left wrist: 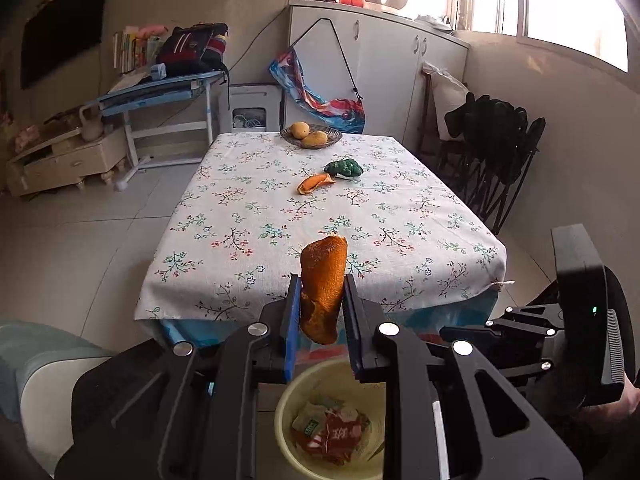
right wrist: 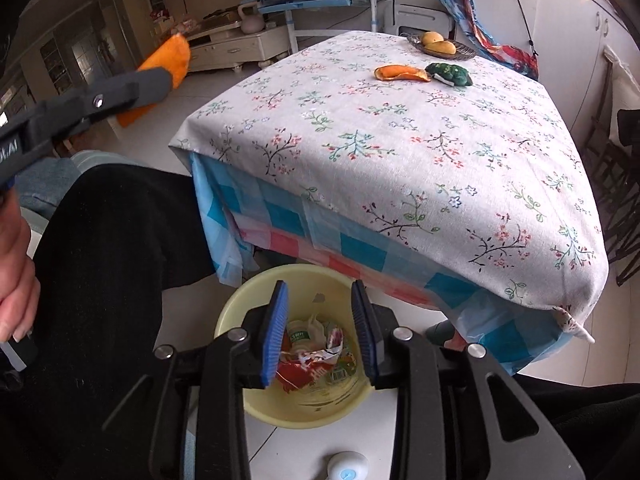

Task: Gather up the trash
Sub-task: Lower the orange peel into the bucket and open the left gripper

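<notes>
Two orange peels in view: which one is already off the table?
The orange peel clamped in the left hand-held gripper, above the yellow bin. The other peel lies on the tablecloth beside the green toy.

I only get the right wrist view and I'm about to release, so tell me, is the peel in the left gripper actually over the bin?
Observer: In the left wrist view the peel hangs just above the bin rim's far edge, not centred.
Operator: Is the grip firm?
Observer: The left gripper pinches the peel's middle; both ends stick out.
Operator: Is my right gripper visible there?
Observer: Yes, the right gripper shows at that view's right edge, beside the bin; its jaws can't be seen there.
</notes>
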The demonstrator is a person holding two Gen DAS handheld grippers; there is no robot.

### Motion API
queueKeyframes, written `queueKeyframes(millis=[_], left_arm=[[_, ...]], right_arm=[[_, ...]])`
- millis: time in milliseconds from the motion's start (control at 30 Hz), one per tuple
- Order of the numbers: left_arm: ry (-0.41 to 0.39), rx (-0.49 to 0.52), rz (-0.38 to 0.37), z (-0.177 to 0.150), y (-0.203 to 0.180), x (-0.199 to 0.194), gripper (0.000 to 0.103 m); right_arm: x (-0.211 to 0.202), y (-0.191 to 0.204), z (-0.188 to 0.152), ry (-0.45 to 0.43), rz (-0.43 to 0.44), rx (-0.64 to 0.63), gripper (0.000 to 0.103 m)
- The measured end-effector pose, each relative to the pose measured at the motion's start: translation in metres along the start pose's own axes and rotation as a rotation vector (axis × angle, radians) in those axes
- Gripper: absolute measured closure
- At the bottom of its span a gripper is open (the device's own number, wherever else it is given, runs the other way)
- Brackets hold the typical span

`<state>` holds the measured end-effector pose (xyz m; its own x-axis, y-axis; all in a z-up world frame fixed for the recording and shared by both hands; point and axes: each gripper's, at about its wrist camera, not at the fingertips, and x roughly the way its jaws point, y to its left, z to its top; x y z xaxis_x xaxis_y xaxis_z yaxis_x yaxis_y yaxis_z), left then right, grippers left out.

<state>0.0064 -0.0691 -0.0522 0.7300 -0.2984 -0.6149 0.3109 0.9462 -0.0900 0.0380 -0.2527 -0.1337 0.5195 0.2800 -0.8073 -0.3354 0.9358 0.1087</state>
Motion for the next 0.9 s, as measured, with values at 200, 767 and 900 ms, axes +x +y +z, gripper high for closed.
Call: queueKeyframes(millis=[200,767,900], left_arm=[[0.031,0.020,-0.015,-0.011,-0.009,0.004,0.083],[0.239,0.106,-0.083,-0.063,-0.040,0.039,0.083],[0.279,0.118,-0.099,-0.070,-0.044,0.043,0.077]], right_arm=[[-0.028,-0.018,0.008,-0.162,-0.014,0.108,0.048],[-0.052,-0.039,0.010,-0.287,-0.027,0.219,0.046],[-0.053,-0.042,0.009,-0.296,-0.032,0.222,0.040]])
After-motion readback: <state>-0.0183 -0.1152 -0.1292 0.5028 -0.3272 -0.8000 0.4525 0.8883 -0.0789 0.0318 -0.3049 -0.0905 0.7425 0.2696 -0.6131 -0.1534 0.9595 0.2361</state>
